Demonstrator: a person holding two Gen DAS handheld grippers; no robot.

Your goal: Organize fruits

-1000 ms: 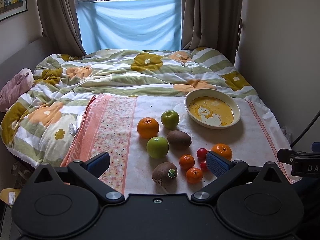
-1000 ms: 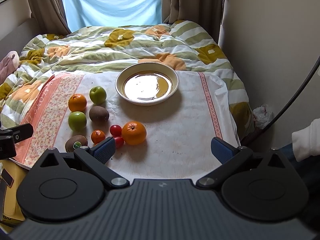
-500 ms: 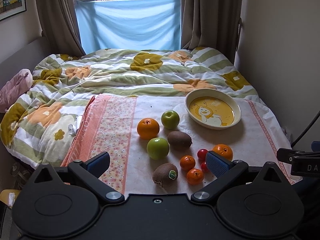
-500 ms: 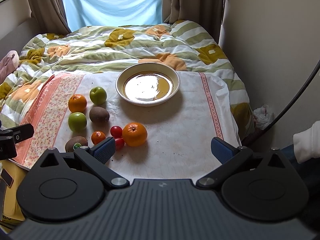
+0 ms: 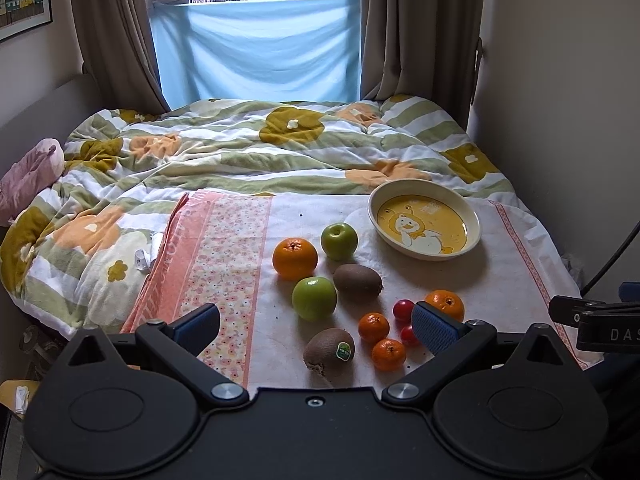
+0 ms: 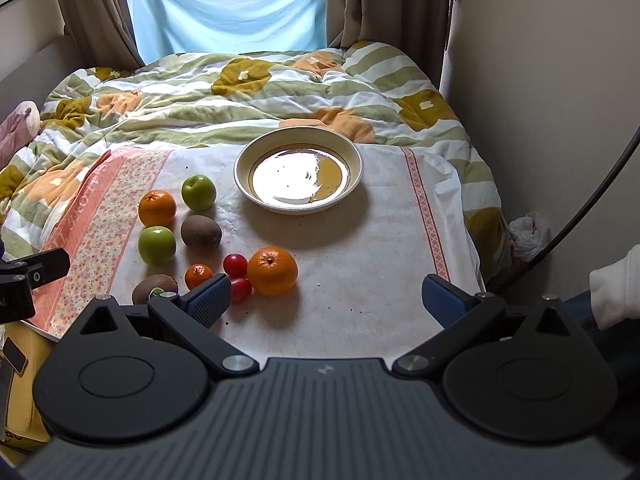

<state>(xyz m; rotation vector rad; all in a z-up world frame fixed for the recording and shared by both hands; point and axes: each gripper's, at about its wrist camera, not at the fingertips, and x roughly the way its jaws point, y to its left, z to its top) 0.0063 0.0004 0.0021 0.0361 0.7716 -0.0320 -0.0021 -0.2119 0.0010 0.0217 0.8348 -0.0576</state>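
The left hand-held gripper (image 5: 316, 322) and the right hand-held gripper (image 6: 326, 295) are both wide open and hold nothing. On the bed, a cloth (image 6: 380, 248) carries the fruits: oranges, green apples, kiwis and small tomatoes lie in a group left of the empty bowl (image 6: 298, 170).

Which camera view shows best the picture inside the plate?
The left wrist view. There the plate shows its yellow inside clearly, with a white cartoon duck. In the right wrist view the same plate is whole and nearer the middle, but window glare whitens most of its inside, so the picture is hidden.
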